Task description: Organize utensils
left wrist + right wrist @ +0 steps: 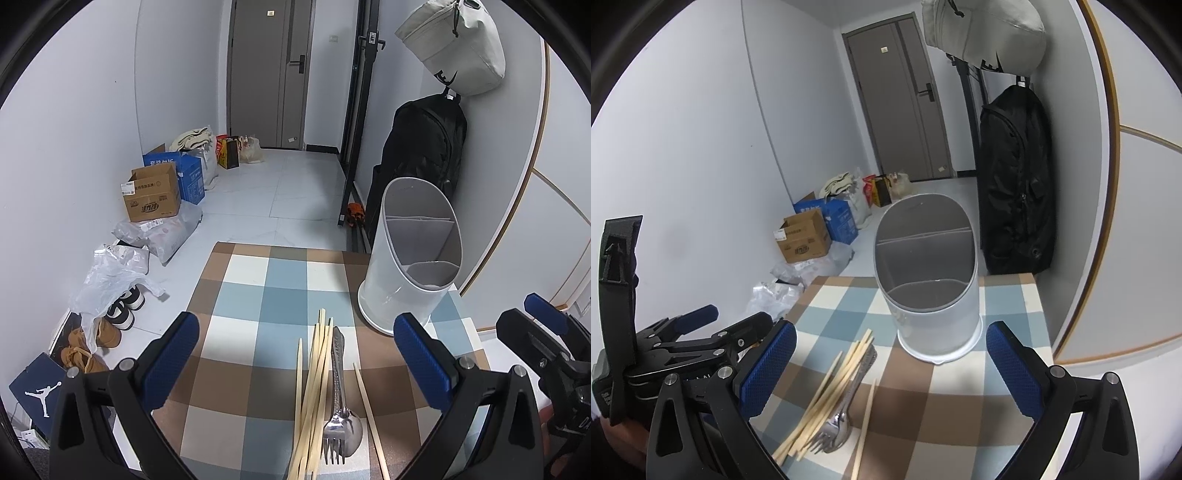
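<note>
A pile of wooden chopsticks (pixel 314 387), a metal fork (pixel 334 439) and a spoon (pixel 351 424) lies on the checked tablecloth (pixel 258 295). One chopstick (pixel 369 413) lies apart to the right. A white divided utensil holder (pixel 413 254) stands at the table's far right, empty. My left gripper (pixel 295 354) is open above the pile. My right gripper (pixel 890 365) is open, near the pile (pixel 831 391) and in front of the holder (pixel 931 273). The right gripper also shows in the left wrist view (pixel 546 325).
The table's far edge drops to a tiled floor with cardboard boxes (pixel 153 195), plastic bags (pixel 110 273) and shoes (pixel 122 310) at the left. A black backpack (pixel 424 147) hangs behind the holder by the right wall.
</note>
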